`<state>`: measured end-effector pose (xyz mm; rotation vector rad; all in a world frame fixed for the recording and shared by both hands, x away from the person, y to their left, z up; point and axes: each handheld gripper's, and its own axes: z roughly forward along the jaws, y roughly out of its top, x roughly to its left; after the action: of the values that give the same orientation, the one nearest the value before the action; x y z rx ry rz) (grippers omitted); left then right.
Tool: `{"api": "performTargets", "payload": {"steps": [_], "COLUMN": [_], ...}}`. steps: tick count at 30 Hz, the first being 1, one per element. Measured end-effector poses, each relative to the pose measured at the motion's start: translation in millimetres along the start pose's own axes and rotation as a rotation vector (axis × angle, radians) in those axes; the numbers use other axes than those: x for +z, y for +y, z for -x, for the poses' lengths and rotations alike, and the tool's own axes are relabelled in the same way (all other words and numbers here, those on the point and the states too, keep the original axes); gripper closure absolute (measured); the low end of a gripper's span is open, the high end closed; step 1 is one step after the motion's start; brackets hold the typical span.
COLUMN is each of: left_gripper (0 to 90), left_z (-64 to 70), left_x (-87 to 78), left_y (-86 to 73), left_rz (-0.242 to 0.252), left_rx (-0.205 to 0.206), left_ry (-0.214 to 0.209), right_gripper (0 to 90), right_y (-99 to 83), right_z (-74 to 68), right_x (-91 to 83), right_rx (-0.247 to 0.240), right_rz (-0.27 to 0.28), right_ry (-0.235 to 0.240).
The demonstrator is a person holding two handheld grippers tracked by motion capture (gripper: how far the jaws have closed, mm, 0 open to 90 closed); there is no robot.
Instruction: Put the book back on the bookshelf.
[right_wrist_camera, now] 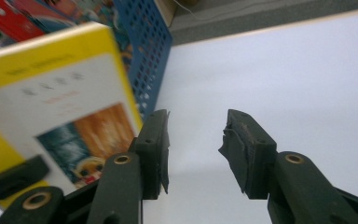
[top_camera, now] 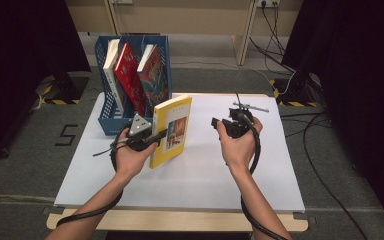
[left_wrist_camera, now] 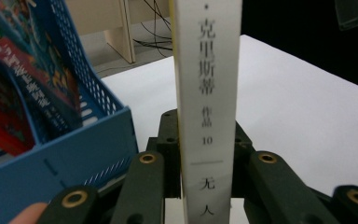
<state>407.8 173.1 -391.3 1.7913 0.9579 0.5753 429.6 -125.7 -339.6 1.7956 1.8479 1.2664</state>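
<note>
The left hand-held gripper (top_camera: 152,137) is clamped on the spine of a yellow paperback book (top_camera: 172,130), holding it upright with its long axis vertical, just near and right of the blue file holder (top_camera: 111,126). That holder lies up and to the far left of the book, so the book would have to travel that way. Two red books (top_camera: 132,80) and a white one (top_camera: 111,65) already lean in the holder, leaving little room. The right hand-held gripper (top_camera: 219,125) waits to the right over the white desk (top_camera: 205,175), jaws wide and empty.
</note>
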Motion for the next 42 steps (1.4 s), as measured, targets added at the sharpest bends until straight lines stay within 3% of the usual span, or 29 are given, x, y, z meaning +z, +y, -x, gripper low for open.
{"api": "performTargets", "payload": {"steps": [9, 14, 19, 23, 31, 37, 42], "left_gripper": [72.8, 73.0, 73.2, 73.3, 72.0, 69.4, 68.0], "left_z": [-14.1, -12.5, -6.3, -7.8, -11.9, -15.6, -16.4], "left_x": [-22.5, -28.7, -29.1, -28.8, -27.0, -26.1, -27.0], "left_y": [-33.5, -41.8, -42.5, -43.8, -42.0, -39.5, -31.2], "left_rz": [-0.002, 0.019, 0.025, 0.036, 0.057, 0.109, 0.167], "left_rx": [-0.015, 0.014, 0.037, 0.014, -0.028, -0.054, -0.058], "left_ry": [-0.012, -0.022, -0.012, -0.012, 0.007, 0.013, 0.019], "right_gripper": [58.8, 58.7, 58.4, 57.6, 57.6, 57.2, 56.7], "right_y": [-31.4, -46.9, -58.0, -67.0, -91.8, -104.5, -103.8], "right_z": [37.4, 53.0, 61.2, 69.8, 86.5, 92.7, 94.1], "right_x": [13.6, 20.1, 19.0, 17.9, 12.7, 10.8, 10.9], "right_rx": [0.013, 0.034, 0.037, 0.022, 0.045, 0.044, 0.046], "right_rz": [-0.062, -0.080, -0.067, -0.053, -0.023, -0.021, -0.018], "right_ry": [-0.038, -0.047, -0.060, -0.075, -0.107, -0.115, -0.108]}}
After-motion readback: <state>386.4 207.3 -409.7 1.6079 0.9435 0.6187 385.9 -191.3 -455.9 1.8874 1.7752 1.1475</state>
